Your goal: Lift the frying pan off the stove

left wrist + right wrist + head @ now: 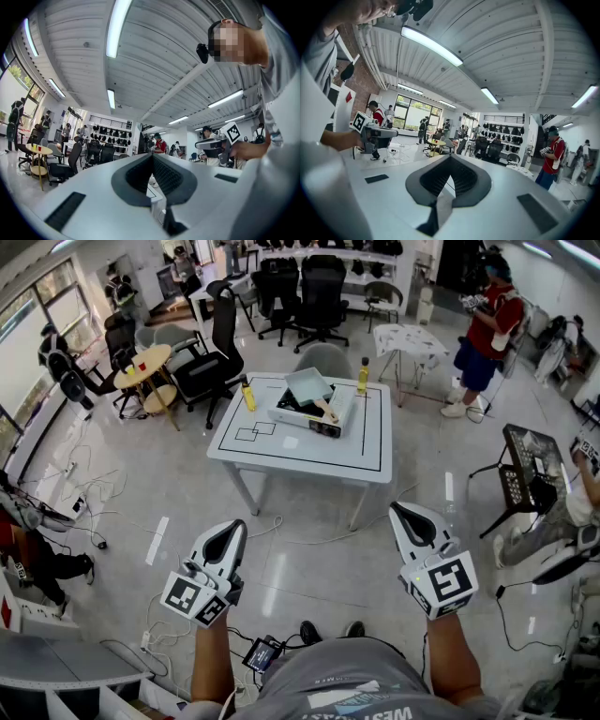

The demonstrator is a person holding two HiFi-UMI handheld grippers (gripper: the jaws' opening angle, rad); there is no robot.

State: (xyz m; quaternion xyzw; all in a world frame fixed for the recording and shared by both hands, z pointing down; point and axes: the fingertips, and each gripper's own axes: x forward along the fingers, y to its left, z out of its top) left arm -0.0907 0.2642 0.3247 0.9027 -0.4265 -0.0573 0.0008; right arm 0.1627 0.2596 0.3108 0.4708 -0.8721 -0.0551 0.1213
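Left gripper view looks along the left gripper (151, 161). Its two dark ribbed pads are pressed together with nothing between them. At its 2 o'clock the right gripper (216, 143) shows from the side with its square-marker cube. Right gripper view tells the same of that claw: its pads are closed on each other and hold nothing. Seen from the head view, both grippers are held side by side low in the picture, well apart from one another, over a pale glossy floor (309, 568) strewn with cables. At their 12 o'clock, well away, stands a white square table with black outlines (281, 451). Near its far middle lies a white tabletop stove (317, 418), and on it sits the pale grey square frying pan (307, 385), its wooden handle (327, 411) pointing to about 5 o'clock. A yellow plastic bottle (248, 395) stands at the stove's 9 o'clock and a second yellow bottle (362, 377) at its 2 o'clock. Neither gripper is near the pan. A person in a red shirt (487, 320) stands at the table's 2 o'clock.
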